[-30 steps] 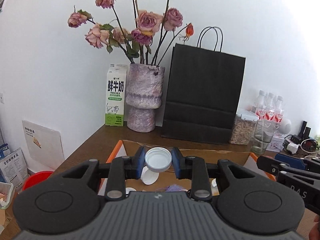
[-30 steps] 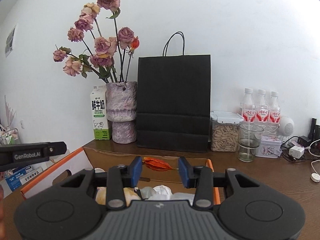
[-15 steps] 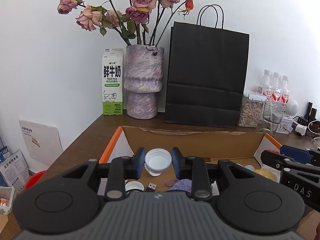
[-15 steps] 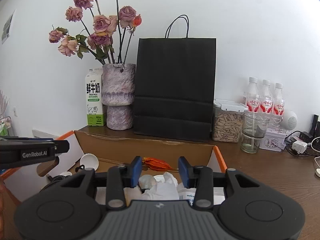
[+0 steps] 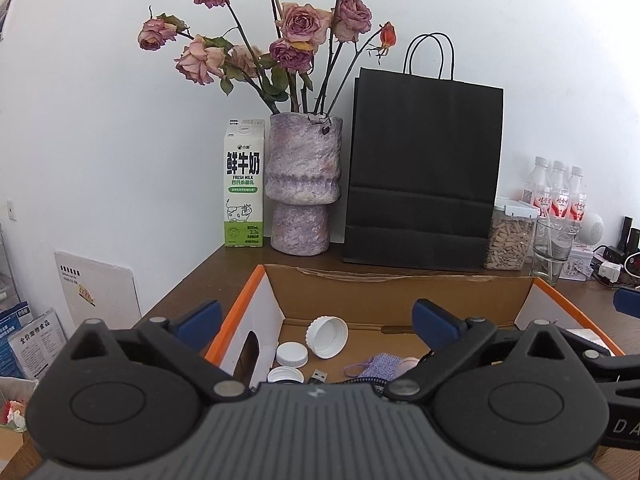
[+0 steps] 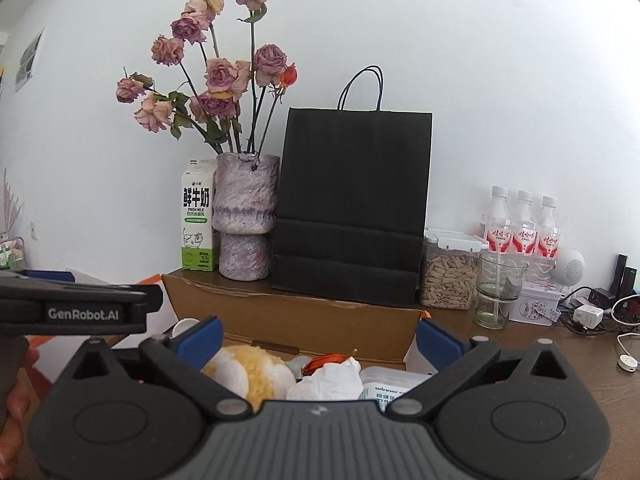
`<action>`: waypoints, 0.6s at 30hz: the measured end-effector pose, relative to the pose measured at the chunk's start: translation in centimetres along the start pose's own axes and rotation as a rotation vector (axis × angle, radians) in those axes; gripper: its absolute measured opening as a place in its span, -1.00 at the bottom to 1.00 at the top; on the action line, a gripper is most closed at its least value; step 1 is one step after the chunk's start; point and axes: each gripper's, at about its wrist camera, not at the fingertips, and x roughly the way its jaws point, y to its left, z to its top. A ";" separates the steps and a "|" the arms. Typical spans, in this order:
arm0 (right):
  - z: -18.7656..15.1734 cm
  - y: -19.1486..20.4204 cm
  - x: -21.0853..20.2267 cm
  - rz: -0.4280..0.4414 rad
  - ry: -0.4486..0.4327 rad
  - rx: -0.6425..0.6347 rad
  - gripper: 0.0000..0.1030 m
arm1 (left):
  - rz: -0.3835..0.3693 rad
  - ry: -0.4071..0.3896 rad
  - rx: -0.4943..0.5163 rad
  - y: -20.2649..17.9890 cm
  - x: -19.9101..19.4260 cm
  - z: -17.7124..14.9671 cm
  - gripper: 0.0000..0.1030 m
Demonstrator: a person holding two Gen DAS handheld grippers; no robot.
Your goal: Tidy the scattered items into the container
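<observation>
A cardboard box [image 5: 400, 292] with orange edges sits on the wooden table. My left gripper [image 5: 318, 322] is open wide above the box's left end. A white bottle cap [image 5: 327, 337] lies tilted on the box floor below it, apart from the fingers, beside two other white caps [image 5: 292, 354], a USB stick [image 5: 318, 376] and a purple pouch [image 5: 376, 364]. My right gripper [image 6: 320, 338] is open and empty over the box's right end [image 6: 296, 308], above a yellow plush [image 6: 248, 372], crumpled tissue [image 6: 328, 380], an orange item [image 6: 324, 360] and a wipes pack [image 6: 388, 388].
Behind the box stand a milk carton [image 5: 243, 188], a purple vase with dried roses [image 5: 304, 188], a black paper bag [image 5: 424, 176], a seed jar [image 5: 508, 240], a glass [image 5: 554, 244], water bottles [image 5: 558, 196] and chargers with cables [image 6: 592, 312]. Papers lean at the left [image 5: 96, 284].
My left gripper opened and the white cap it held dropped into the box. My right gripper also opened wider and both tilted down slightly over the box.
</observation>
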 end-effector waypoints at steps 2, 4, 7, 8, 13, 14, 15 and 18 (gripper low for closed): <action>-0.2 -0.1 -0.3 -0.003 0.003 0.006 1.00 | 0.005 -0.007 -0.003 0.1 -0.2 -0.1 1.00; -0.4 -0.1 -0.6 -0.006 0.002 0.015 1.00 | 0.009 -0.020 -0.008 0.2 -0.5 -0.2 1.00; -0.8 -0.3 -1.3 -0.020 -0.004 0.021 1.00 | 0.005 -0.039 -0.019 0.6 -1.5 -0.4 1.00; -0.9 -0.3 -1.6 -0.022 -0.005 0.022 1.00 | 0.003 -0.044 -0.021 0.7 -1.8 -0.5 1.00; -1.5 -0.3 -3.4 -0.014 0.015 0.023 1.00 | 0.009 -0.030 -0.033 1.4 -4.0 -1.2 1.00; -1.5 -0.3 -3.9 -0.008 0.023 0.023 1.00 | 0.006 -0.023 -0.038 1.5 -4.5 -1.3 1.00; -1.6 -0.1 -4.5 -0.002 0.032 0.020 1.00 | -0.005 -0.018 -0.043 1.6 -5.0 -1.4 1.00; -1.9 0.3 -6.1 0.019 0.050 0.008 1.00 | -0.032 -0.004 -0.046 1.9 -6.7 -1.8 1.00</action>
